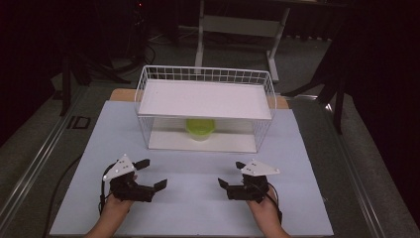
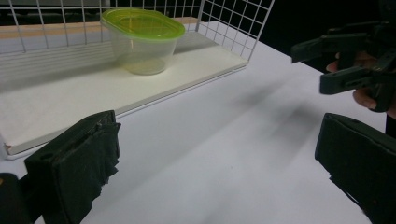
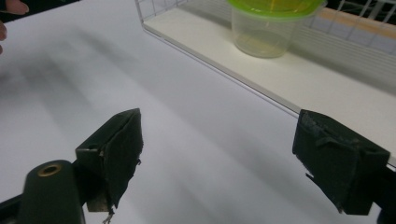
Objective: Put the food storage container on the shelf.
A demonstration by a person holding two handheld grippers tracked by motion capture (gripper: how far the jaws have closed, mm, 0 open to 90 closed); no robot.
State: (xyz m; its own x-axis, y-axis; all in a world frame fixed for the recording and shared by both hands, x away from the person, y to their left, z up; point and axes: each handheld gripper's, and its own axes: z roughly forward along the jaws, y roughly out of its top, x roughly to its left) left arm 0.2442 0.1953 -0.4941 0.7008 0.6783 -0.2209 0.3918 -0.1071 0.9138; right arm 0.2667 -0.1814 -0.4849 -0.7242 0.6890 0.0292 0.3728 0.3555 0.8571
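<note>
At twelve o'clock from both wide-open, empty grippers, left gripper (image 1: 151, 173) and right gripper (image 1: 229, 174), the green-lidded container (image 1: 200, 128) sat on the wire basket's (image 1: 206, 74) lower shelf, roughly equidistant.

We hold two matte black tongs: the left tongs (image 1: 151, 173) and right tongs (image 1: 229, 174) each carry a grey three-cornered plate at twelve o'clock, frayed jaw padding, trailing black cables.

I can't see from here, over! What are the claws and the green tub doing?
Left hand-held gripper open, empty. Right hand-held gripper open, empty. Green-lidded container on wire rack's lower shelf, untouched. Nothing between them.
</note>
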